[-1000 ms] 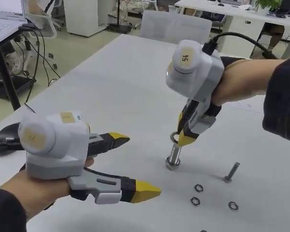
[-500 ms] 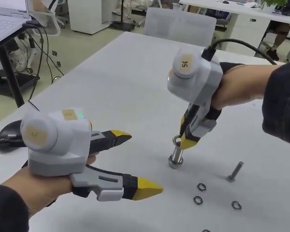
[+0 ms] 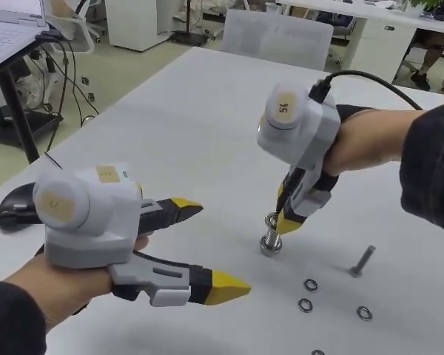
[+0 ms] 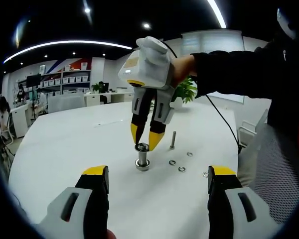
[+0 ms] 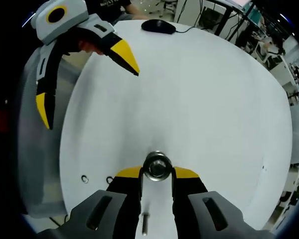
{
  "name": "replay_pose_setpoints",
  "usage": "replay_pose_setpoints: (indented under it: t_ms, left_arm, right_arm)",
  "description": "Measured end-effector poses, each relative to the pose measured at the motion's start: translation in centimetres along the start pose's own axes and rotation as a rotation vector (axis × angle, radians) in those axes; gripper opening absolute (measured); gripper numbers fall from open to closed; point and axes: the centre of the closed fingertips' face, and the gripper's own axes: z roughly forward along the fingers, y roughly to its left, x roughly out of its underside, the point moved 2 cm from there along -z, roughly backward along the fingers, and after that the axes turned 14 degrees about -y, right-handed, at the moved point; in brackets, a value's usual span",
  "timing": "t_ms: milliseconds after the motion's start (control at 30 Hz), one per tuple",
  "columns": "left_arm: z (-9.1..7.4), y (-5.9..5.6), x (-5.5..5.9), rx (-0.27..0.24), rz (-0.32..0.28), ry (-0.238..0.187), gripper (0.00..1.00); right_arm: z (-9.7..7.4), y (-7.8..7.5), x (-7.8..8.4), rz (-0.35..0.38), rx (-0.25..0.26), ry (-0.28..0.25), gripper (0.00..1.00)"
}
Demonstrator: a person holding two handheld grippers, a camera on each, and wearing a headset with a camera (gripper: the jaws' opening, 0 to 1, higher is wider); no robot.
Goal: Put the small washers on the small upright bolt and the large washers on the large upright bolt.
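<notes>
**Large washer (image 3: 271,219) held atop the large upright bolt (image 3: 270,242)**

Head view: the right gripper (image 3: 280,222) pinches the washer at the bolt's top. Small washers (image 3: 311,285) lie to the right of the bolt.

Left gripper view: the left gripper (image 4: 158,172) gapes wide, short of the bolt (image 4: 142,160).

Right gripper view: the right gripper's jaws flank the bolt's top (image 5: 157,167).

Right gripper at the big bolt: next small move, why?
Probably open the right gripper slightly: the large washer between its tips sits centred on the top of the large bolt, so it should drop down the thread.
</notes>
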Motion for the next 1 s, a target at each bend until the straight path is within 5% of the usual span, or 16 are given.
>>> replay_pose_setpoints:
  t_ms: [1000]
  left_arm:
    - [0.0,-0.1,0.2,0.001,0.000,0.007,0.81]
  right_arm:
    - [3.0,0.1,1.8,0.025,0.004,0.016,0.23]
